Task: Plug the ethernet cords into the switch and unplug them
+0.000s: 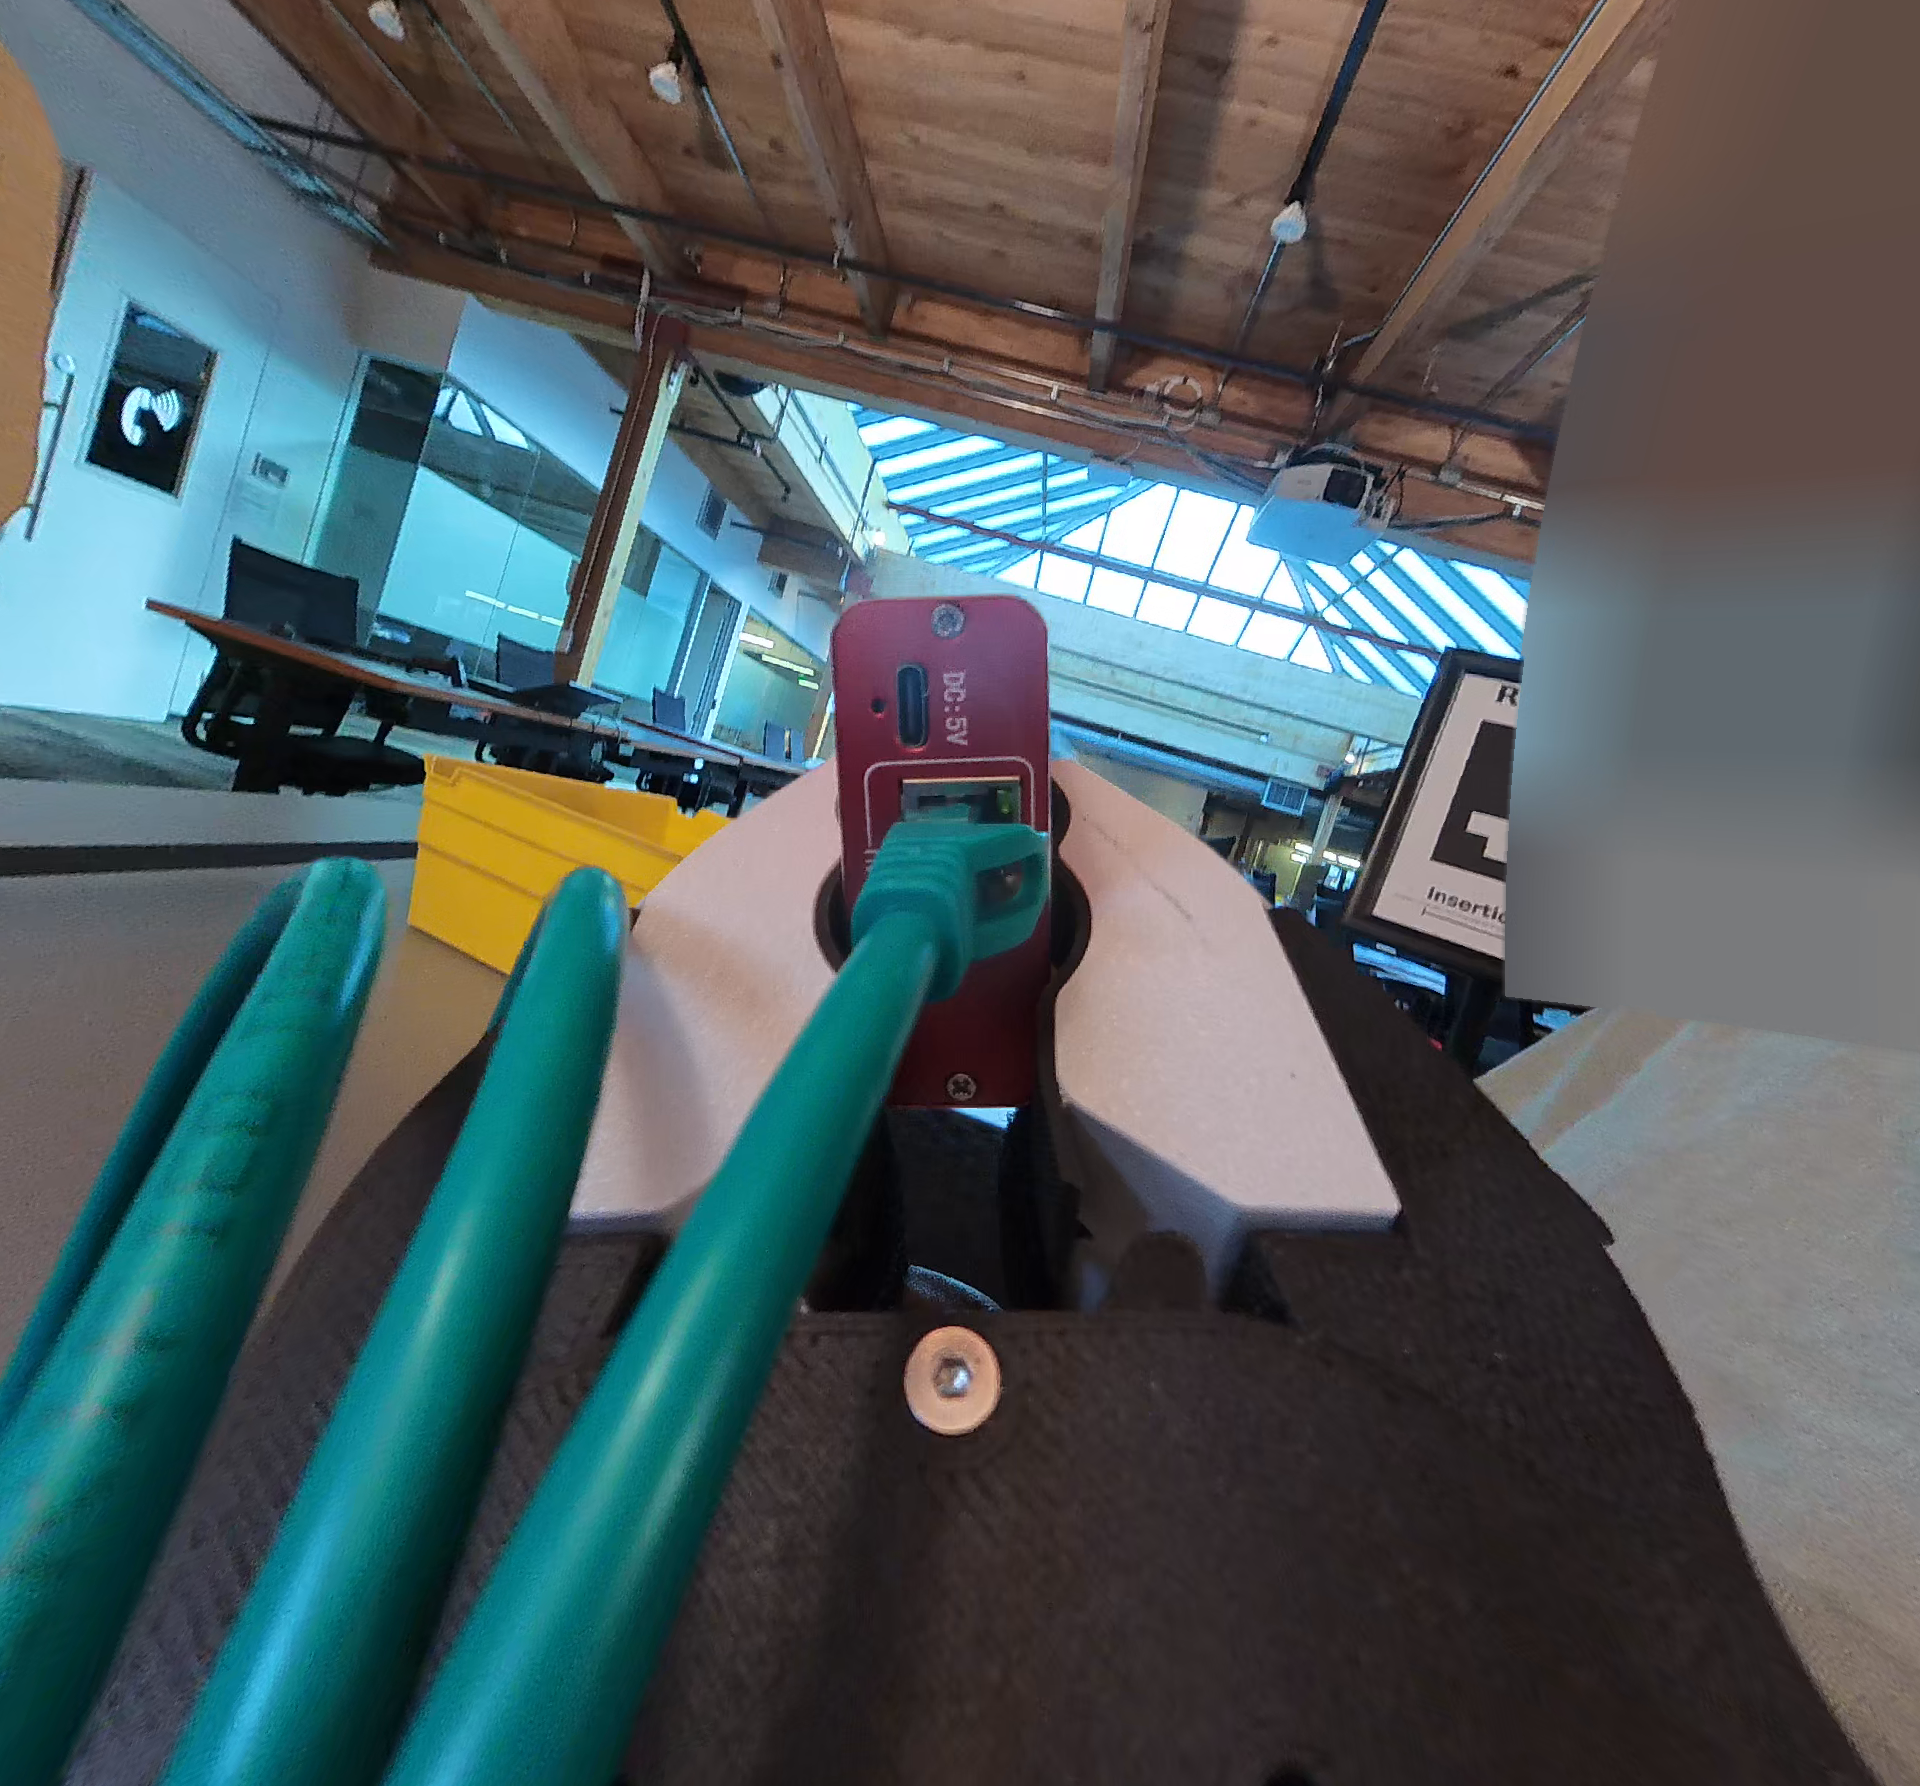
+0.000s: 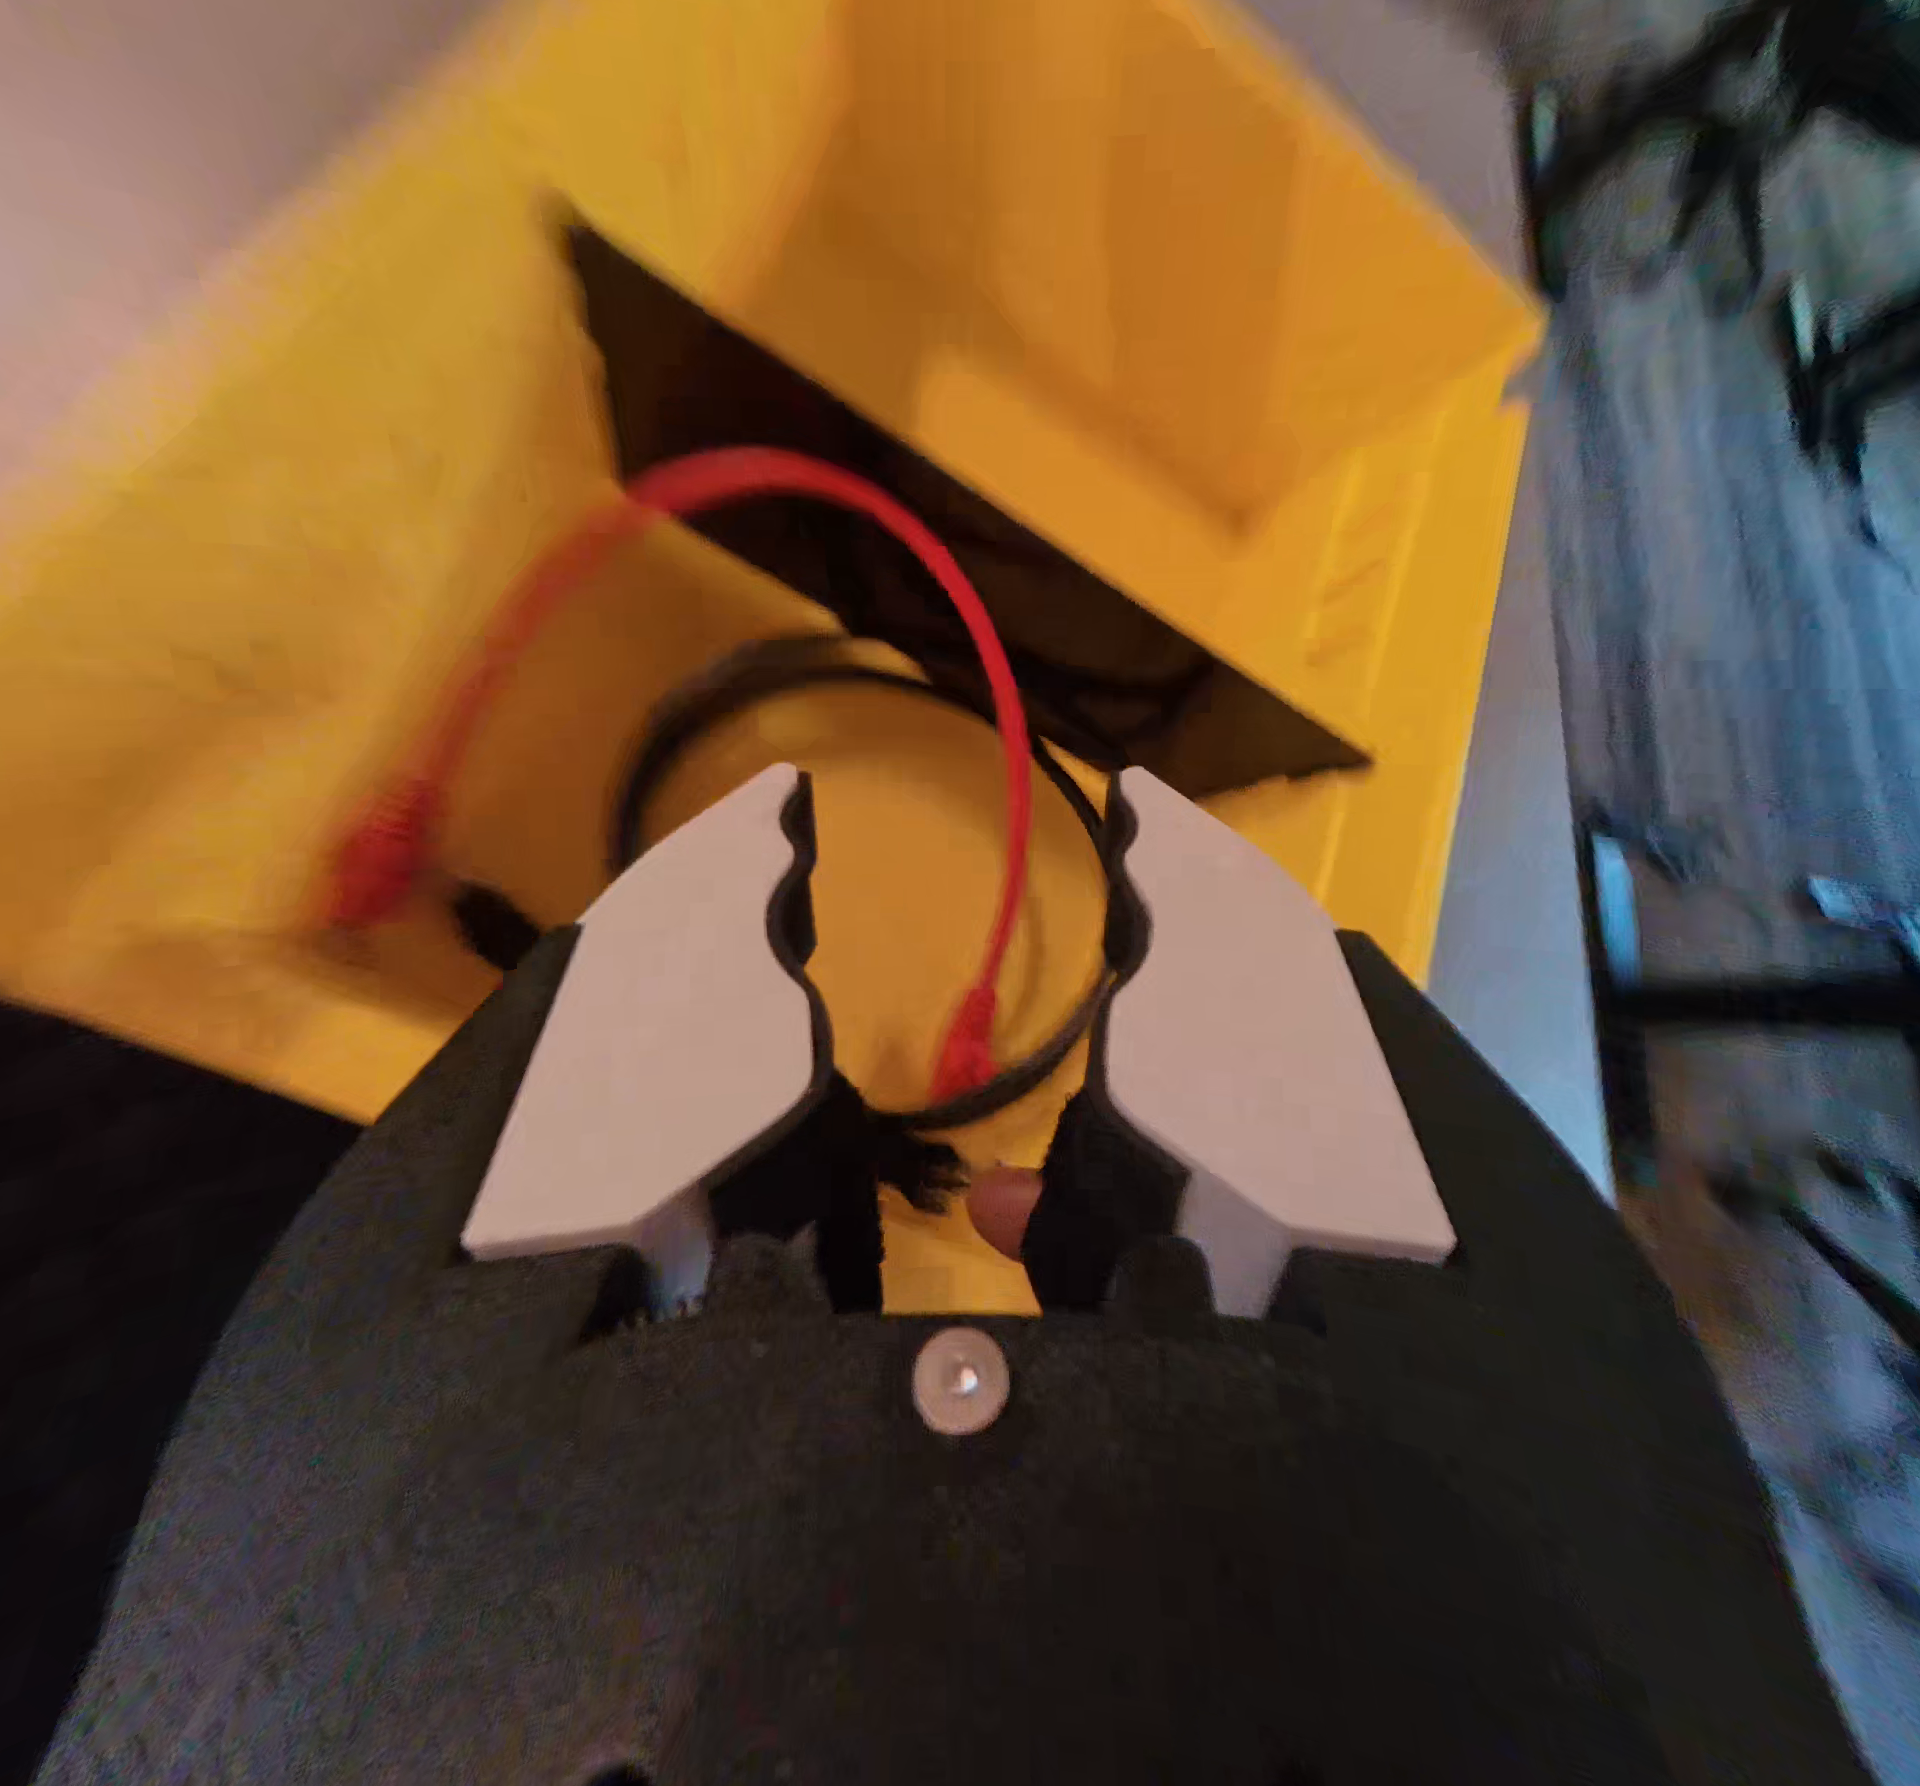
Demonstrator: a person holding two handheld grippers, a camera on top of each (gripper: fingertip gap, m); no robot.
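In the left wrist view my left gripper (image 1: 940, 863) is shut on a small red switch (image 1: 940, 697), held upright between the white fingers (image 1: 1174, 1009). A green ethernet cord (image 1: 727, 1217) is plugged into its lower port by a green plug (image 1: 951, 879); more loops of it lie at the left. In the right wrist view my right gripper (image 2: 956, 791) is open and empty above a yellow bin (image 2: 1039, 126). Inside lie a red ethernet cord (image 2: 935, 541) with one red plug (image 2: 379, 853) at the left and another (image 2: 966, 1040) between my fingers, and a black cord (image 2: 644, 760).
A black divider (image 2: 935, 510) crosses the bin. The same yellow bin (image 1: 520, 853) shows behind the left gripper on a grey table (image 1: 156, 1009). A framed sign (image 1: 1444, 801) stands at the right. The table edge (image 2: 1507, 905) and chairs on the floor lie right of the bin. My hands' fingertips stand some 35 cm from each other.
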